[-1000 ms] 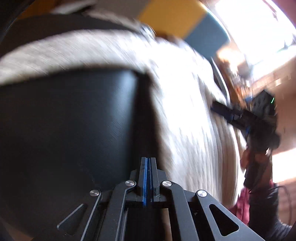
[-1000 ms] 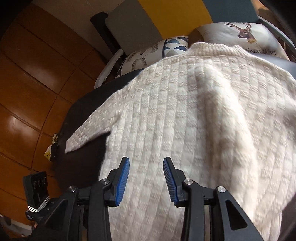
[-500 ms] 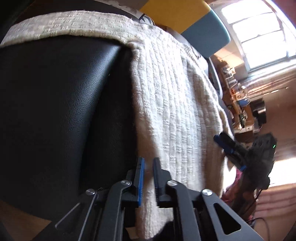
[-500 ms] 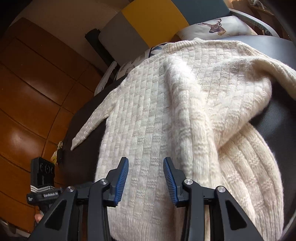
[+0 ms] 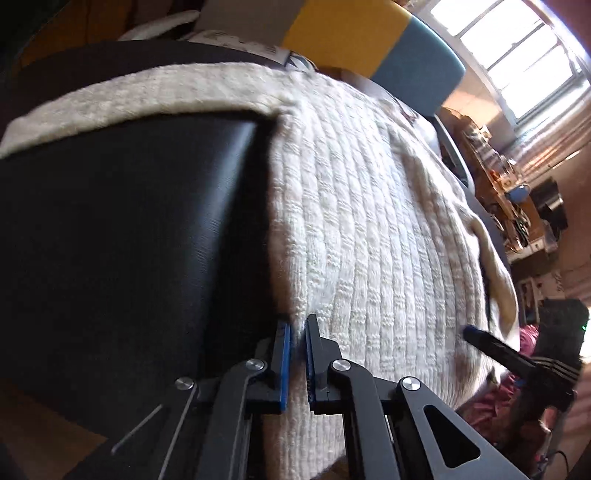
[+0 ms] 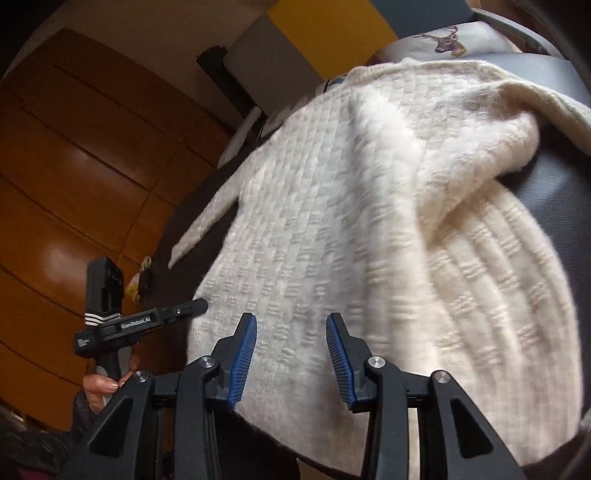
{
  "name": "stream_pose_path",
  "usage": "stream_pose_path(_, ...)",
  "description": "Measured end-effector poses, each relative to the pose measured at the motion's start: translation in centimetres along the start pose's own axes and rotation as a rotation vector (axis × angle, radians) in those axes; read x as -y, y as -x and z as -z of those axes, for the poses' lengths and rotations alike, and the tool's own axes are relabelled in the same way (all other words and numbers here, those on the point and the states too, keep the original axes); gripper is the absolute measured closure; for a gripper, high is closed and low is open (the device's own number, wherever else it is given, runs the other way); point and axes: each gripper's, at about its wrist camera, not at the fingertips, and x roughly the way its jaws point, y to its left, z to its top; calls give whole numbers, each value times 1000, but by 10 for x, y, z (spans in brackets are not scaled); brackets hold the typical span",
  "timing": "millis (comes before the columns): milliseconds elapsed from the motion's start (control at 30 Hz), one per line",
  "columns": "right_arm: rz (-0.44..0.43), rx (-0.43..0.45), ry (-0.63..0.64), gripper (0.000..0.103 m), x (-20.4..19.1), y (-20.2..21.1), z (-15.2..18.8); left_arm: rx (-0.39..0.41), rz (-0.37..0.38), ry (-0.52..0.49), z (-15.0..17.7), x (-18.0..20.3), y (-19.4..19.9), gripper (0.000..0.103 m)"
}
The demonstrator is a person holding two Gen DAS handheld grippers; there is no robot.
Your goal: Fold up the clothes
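My left gripper (image 5: 297,332) pinched the sweater's (image 5: 369,229) side edge beside the black seat (image 5: 129,229); my right gripper (image 6: 291,332) hung wide open over its hem, gripping nothing.

- Sweater (image 6: 369,229) — cream, knitted in ribbed columns with small basket-weave blocks.
- Seat (image 5: 129,240) under it — black, leather-grained.
- Tongs (image 6: 290,332) — black arms, blue ridged pads (image 6: 243,354).
- Cushion (image 6: 443,40) — white, with a brown deer print.
- Panels behind: yellow (image 5: 343,33), blue (image 5: 417,74).

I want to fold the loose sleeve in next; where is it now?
In the right wrist view the sleeve lies flat on the black seat, stretching left from the sweater above the left gripper.
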Motion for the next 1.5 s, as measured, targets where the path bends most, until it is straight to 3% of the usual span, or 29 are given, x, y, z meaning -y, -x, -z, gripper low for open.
stream_pose_path(67,31,63,-48,63,19,24,1,-11,-23,19,-5,-10,-2,96)
stream_pose_path(133,91,103,-102,63,43,45,3,-35,17,77,-8,-16,-7,95)
stream_pose_path(200,182,119,-132,63,63,61,6,0,-23,78,-12,-12,0,94)
stream_pose_path(300,369,79,-104,63,82,66,7,75,-46,61,-15,-2,17,94)
stream_pose_path(400,445,23,-56,63,93,59,4,94,-6,-13,-16,24,19,87)
stream_pose_path(500,481,-5,9,63,86,46,-3,52,-18,-105,-14,52,-1,87)
stream_pose_path(600,547,-67,157,64,64,25,-3,0,4,-154,-10,65,-22,87)
stream_pose_path(667,546,-103,207,89,53,20,-3,-22,-19,-198,-6,73,-33,87)
stream_pose_path(700,535,-118,219,92,47,19,-4,-30,-35,-219,-4,76,-38,87)
stream_pose_path(833,453,-68,196,93,26,52,1,-35,-79,-296,4,81,-45,87)
stream_pose_path(1000,530,-145,69,92,57,46,29,-35,-80,-306,7,86,-52,86)
stream_pose_path(1067,472,-108,4,89,63,54,33,-45,-77,-302,6,86,-51,86)
stream_pose_path(1133,421,-73,-74,79,73,67,32,-53,-75,-293,4,87,-50,86)
stream_pose_path(1233,399,43,-172,79,92,104,34,-55,-75,-277,2,89,-48,86)
stream_pose_path(1300,433,159,-214,79,103,139,39,-54,-76,-269,2,90,-46,86)
stream_pose_path(1367,526,241,-248,78,114,168,42,-56,-76,-260,1,91,-46,85)
stream_pose_path(1433,674,258,-295,75,128,188,43,-65,-77,-257,1,93,-47,83)
stream_pose_path(1467,709,245,-336,74,139,195,45,-66,-79,-257,1,95,-48,83)
stream_pose_path(1500,689,254,-387,72,152,201,49,-68,-81,-257,1,96,-49,81)
